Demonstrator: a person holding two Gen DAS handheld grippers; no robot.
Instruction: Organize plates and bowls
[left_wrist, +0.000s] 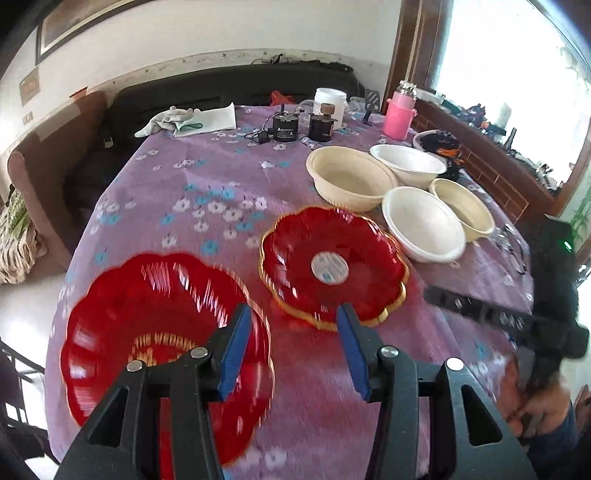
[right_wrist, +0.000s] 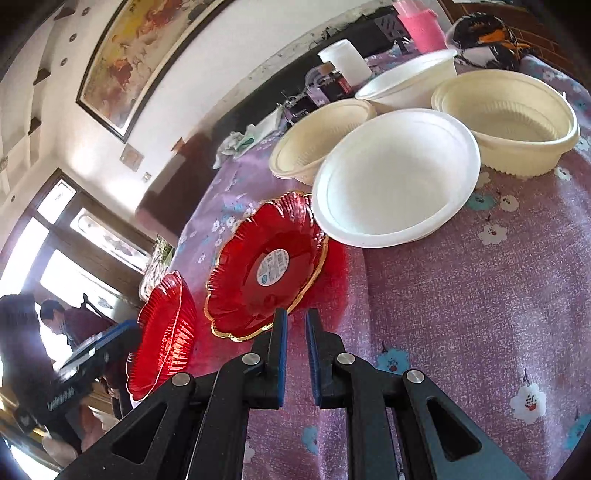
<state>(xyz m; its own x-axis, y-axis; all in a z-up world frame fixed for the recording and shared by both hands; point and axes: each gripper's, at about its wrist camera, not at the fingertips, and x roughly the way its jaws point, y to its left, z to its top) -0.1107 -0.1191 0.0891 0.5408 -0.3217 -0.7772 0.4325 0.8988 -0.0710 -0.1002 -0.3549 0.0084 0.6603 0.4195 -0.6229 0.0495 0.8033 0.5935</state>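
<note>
- On the purple flowered tablecloth (left_wrist: 192, 177), one landmark: red scalloped plate with gold rim and a round white sticker at its centre (left_wrist: 334, 267) (right_wrist: 266, 269). All places given from it.
- Second red scalloped plate (left_wrist: 162, 343) (right_wrist: 162, 336) lies beside the sticker plate, on its camera-left in the left wrist view; blurred there, gold lettering at its centre only partly legible. The two rims are close; cannot tell whether they touch.
- White bowl (left_wrist: 423, 229) (right_wrist: 395, 177) sits just beyond the sticker plate, rim nearly meeting it in the right wrist view.
- Cream bowl (left_wrist: 351, 177) (right_wrist: 317, 140) stands behind the sticker plate; another cream bowl (left_wrist: 463, 208) (right_wrist: 506, 122) beside the white one; a further white bowl (left_wrist: 408, 162) (right_wrist: 410, 83) at the back of the group.
- Left gripper (left_wrist: 293, 332): jaws partly apart, blue pads (left_wrist: 234, 354) showing, nothing between them; it hangs above the near edges of both red plates.
- Right gripper (right_wrist: 295, 325): jaws drawn nearly together with only a thin gap, empty; tips sit at the near rim of the sticker plate, contact not clear.
- Far from the sticker plate, at the table's back edge: pink bottle (left_wrist: 399, 114), white tub (left_wrist: 330, 103), two dark cylinders (left_wrist: 284, 127), pale cloth (left_wrist: 188, 120).
- Person's hand (left_wrist: 535, 398) grips the right tool's handle at the left view's right margin.
</note>
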